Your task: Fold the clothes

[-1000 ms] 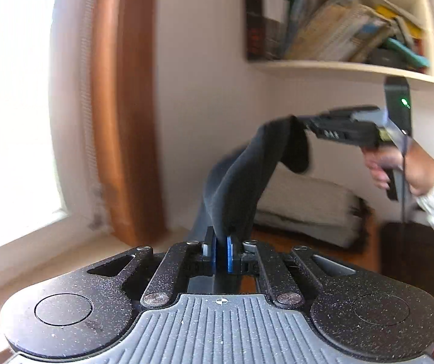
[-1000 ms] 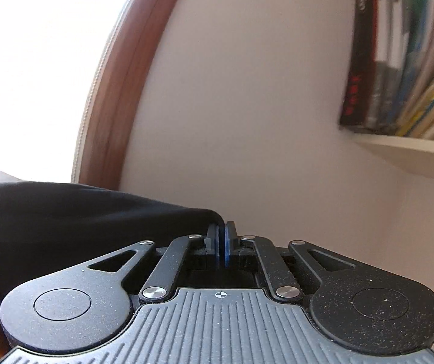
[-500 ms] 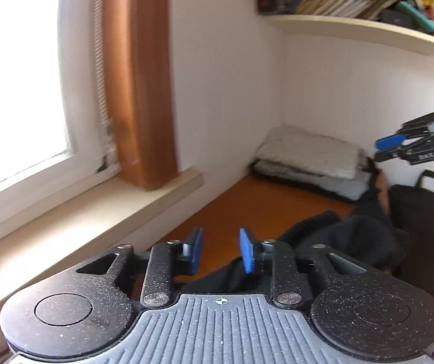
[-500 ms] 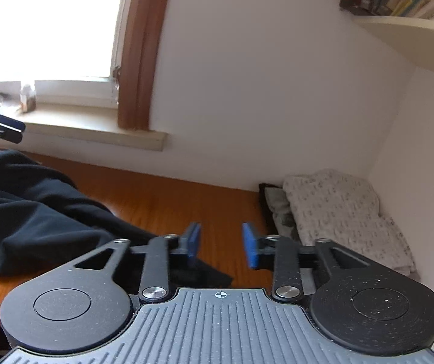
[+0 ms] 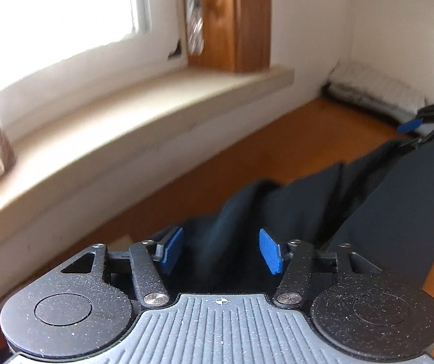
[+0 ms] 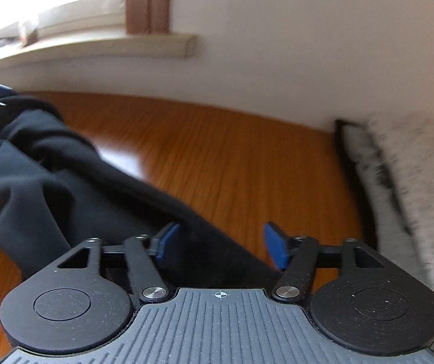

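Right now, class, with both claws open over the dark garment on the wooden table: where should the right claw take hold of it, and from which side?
Grip the garment at its straight edge running between the right claw pads, probably coming from the bare table side. There the cloth lies flat and thin; further left it bunches into thick folds.

- Garment (image 5: 383, 209): plain dark navy, near black.
- Surface (image 6: 232, 157): orange-brown wood grain.
- Tongs' pads (image 5: 270, 250): blue, on black arms.
- Folded cloth (image 6: 414, 182): white, dark speckles.
- Windowsill (image 5: 126, 121): cream.
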`<state>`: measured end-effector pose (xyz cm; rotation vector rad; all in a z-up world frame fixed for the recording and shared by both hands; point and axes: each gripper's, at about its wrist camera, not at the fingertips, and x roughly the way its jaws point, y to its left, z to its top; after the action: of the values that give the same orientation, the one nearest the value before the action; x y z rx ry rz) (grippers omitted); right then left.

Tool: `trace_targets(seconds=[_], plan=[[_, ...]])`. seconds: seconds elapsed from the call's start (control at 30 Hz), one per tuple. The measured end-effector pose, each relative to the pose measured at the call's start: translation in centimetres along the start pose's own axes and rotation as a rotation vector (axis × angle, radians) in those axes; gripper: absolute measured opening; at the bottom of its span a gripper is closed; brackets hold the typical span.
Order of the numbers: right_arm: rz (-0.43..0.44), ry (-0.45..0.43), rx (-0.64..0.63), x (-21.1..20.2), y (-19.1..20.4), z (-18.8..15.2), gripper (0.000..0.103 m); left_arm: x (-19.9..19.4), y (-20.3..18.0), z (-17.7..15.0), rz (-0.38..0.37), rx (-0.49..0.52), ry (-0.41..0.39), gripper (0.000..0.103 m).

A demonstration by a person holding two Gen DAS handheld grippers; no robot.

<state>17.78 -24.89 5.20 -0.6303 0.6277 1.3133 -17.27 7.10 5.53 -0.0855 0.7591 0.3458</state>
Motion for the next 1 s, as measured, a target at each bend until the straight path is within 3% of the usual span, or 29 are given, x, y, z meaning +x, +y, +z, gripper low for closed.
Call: trace_targets(seconds=[0.03, 0.13, 0.2, 0.23, 0.27, 0.3, 0.37, 0.43, 0.53, 0.6, 0.7, 0.73, 0.8, 0.83, 0.87, 1.0], plan=[[0.017, 0.014, 0.005, 0.4, -0.4, -0.2, 0.074, 0.3, 0.4, -0.2, -0.003, -0.004, 0.009, 0.060], [0.069, 0.055, 0.021, 1.6, -1.5, -0.8, 0.075, 1.1, 1.1, -0.6, -0.009, -0.004, 0.019, 0.058], [0.095, 0.051, 0.043, 2.0, -1.7, -0.9, 0.071, 1.1, 1.3, -0.5, -0.010, -0.012, 0.017, 0.036], [0.111, 0.044, 0.051, 2.0, -1.7, -0.8, 0.058, 0.6, 1.4, -0.4, -0.003, -0.017, -0.003, 0.030], [0.129, 0.036, 0.052, 1.8, -1.6, -0.6, 0.026, 0.0, 1.6, -0.2, 0.004, -0.023, -0.024, 0.018], [0.130, 0.031, 0.042, 1.7, -1.3, -0.3, 0.015, -0.5, 1.7, -0.1, 0.011, -0.028, -0.044, 0.011], [0.091, 0.024, -0.002, 1.1, -0.2, 0.6, 0.011, -1.7, 2.0, 0.2, 0.026, -0.038, -0.085, 0.009], [0.026, -0.024, -0.045, -0.2, 0.6, 2.2, 0.011, -2.9, 2.3, 0.6, 0.041, -0.050, -0.129, 0.008], [-0.132, -0.198, -0.093, -3.5, 1.7, 5.8, 0.010, -6.0, 3.0, 1.9, 0.068, -0.072, -0.223, 0.008], [-0.261, -0.367, -0.112, -6.4, 2.5, 8.4, 0.009, -7.8, 3.4, 2.5, 0.076, -0.078, -0.271, 0.008], [-0.492, -0.642, -0.149, -9.9, 5.1, 10.6, 0.011, -8.3, 3.4, 2.4, 0.061, -0.088, -0.275, 0.007], [-0.540, -0.660, -0.167, -10.1, 5.8, 10.8, 0.013, -8.5, 3.4, 2.3, 0.055, -0.091, -0.276, 0.007], [-0.558, -0.573, -0.175, -9.3, 6.1, 10.9, 0.022, -8.9, 3.4, 2.2, 0.045, -0.097, -0.279, 0.007], [-0.529, -0.488, -0.146, -8.3, 5.5, 10.5, 0.038, -9.1, 3.4, 2.2, 0.040, -0.101, -0.280, 0.008], [-0.479, -0.407, -0.107, -7.4, 4.7, 9.7, 0.042, -9.2, 3.4, 2.2, 0.035, -0.104, -0.282, 0.008], [-0.311, -0.215, -0.013, -4.7, 3.2, 5.7, 0.044, -7.4, 3.2, 1.1, 0.007, -0.107, -0.226, 0.008]])
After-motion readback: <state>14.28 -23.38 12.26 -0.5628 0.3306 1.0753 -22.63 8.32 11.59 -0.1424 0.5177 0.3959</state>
